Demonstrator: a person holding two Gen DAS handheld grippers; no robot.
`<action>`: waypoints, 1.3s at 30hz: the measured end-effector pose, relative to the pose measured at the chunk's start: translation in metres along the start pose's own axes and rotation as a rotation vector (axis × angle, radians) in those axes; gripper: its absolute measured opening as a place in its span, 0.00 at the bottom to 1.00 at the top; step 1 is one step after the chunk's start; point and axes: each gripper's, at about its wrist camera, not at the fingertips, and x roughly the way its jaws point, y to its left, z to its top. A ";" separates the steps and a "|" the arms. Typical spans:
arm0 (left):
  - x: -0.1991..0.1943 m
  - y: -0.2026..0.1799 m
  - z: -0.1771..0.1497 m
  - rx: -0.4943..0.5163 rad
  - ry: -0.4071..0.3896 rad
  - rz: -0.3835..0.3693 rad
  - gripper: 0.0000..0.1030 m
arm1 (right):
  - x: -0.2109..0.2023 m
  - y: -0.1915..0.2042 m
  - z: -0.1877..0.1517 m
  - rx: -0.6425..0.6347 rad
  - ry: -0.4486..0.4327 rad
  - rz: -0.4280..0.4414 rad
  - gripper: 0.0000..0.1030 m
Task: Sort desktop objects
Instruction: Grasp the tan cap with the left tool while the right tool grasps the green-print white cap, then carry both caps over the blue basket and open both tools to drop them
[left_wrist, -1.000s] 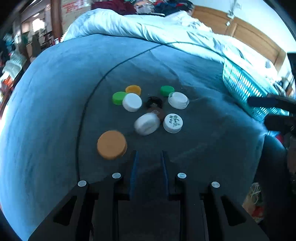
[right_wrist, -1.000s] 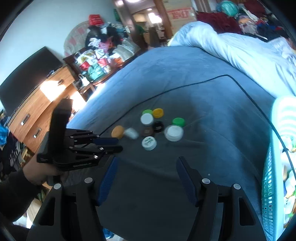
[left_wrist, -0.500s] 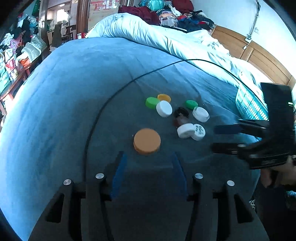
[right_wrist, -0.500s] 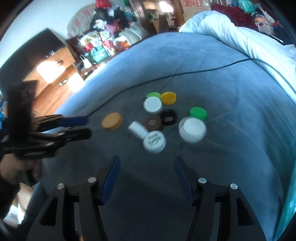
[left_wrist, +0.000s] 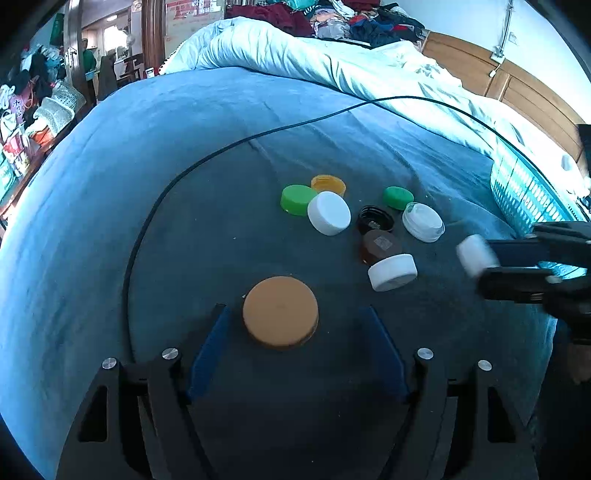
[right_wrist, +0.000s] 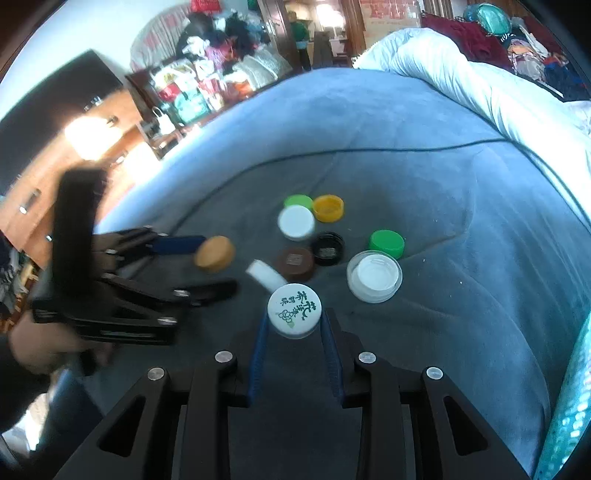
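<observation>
Just closed in from the pile's edge: right gripper (right_wrist: 293, 354) jaws clamping the printed white cap (right_wrist: 294, 311). Left gripper (left_wrist: 295, 347) jaws spreading round the orange lid (left_wrist: 280, 312), not gripping yet. Looks like two pickups starting.

A bed (left_wrist: 147, 155) covered in a blue blanket fills the room ahead of the hand-held gripper. Beyond it, a pale blue quilt (left_wrist: 332, 55) lies bunched, with piled clothes (left_wrist: 332, 14) behind. Wooden panelling (left_wrist: 517, 85) lines the white wall to the right. To the left stand a cluttered shelf (right_wrist: 192, 88), a wooden dresser (right_wrist: 66, 162) and a dark screen (right_wrist: 55, 96). Daylight glares off the wood.
</observation>
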 end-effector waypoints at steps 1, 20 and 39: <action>-0.002 0.002 0.000 -0.011 -0.006 0.001 0.43 | -0.009 0.001 0.001 0.002 -0.018 0.002 0.31; -0.105 -0.143 0.129 0.094 -0.227 -0.090 0.33 | -0.216 -0.051 0.025 0.120 -0.405 -0.423 0.31; -0.088 -0.322 0.190 0.403 -0.165 -0.210 0.33 | -0.284 -0.142 -0.034 0.400 -0.489 -0.617 0.31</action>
